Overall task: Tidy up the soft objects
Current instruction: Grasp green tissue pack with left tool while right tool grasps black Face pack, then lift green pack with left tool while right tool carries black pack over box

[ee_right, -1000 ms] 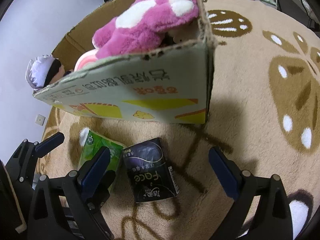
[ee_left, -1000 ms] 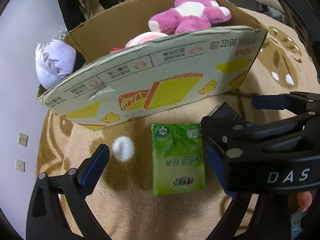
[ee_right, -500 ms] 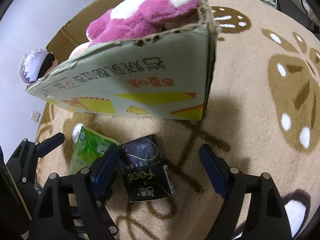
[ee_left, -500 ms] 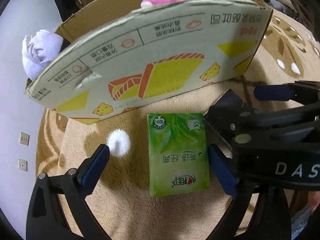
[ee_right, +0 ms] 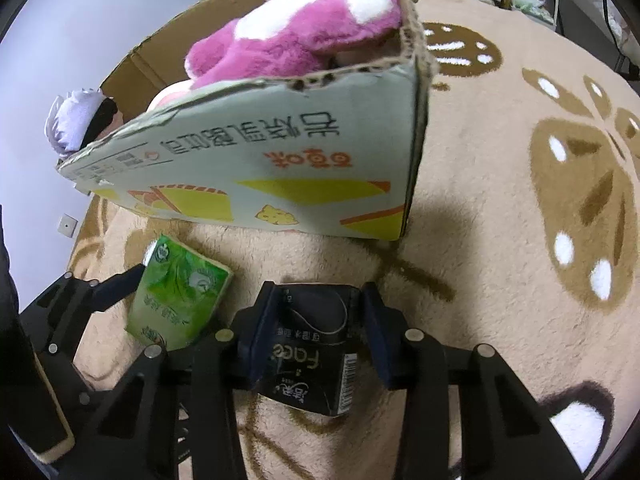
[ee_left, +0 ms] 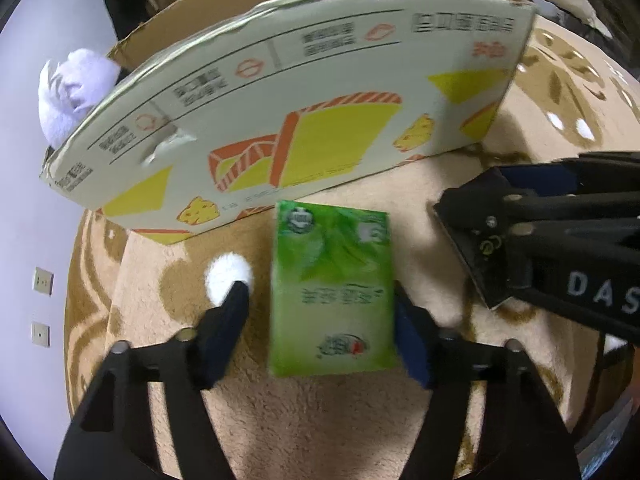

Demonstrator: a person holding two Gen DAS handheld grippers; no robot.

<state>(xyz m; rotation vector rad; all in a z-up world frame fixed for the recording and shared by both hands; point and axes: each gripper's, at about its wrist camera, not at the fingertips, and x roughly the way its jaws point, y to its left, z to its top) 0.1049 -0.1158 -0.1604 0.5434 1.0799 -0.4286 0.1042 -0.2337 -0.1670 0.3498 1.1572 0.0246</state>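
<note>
Left wrist view: the left hand-held gripper (ee_left: 320, 320) straddles the green tissue pack (ee_left: 330, 296), which lies flat on the beige patterned rug (ee_left: 360, 432) just near of the cardboard box (ee_left: 280, 120); its jaws have just been closing, the right pad touches the pack's edge and the left pad sits a little apart, so it isn't clamped yet. In the right wrist view the right hand-held gripper (ee_right: 316, 336), jaws also just closing, pinches the black tissue pack (ee_right: 310, 344) by both sides. Each pack is taken across its narrow width, probably for lifting into the box beside the pink plush toy (ee_right: 296, 28).
</note>
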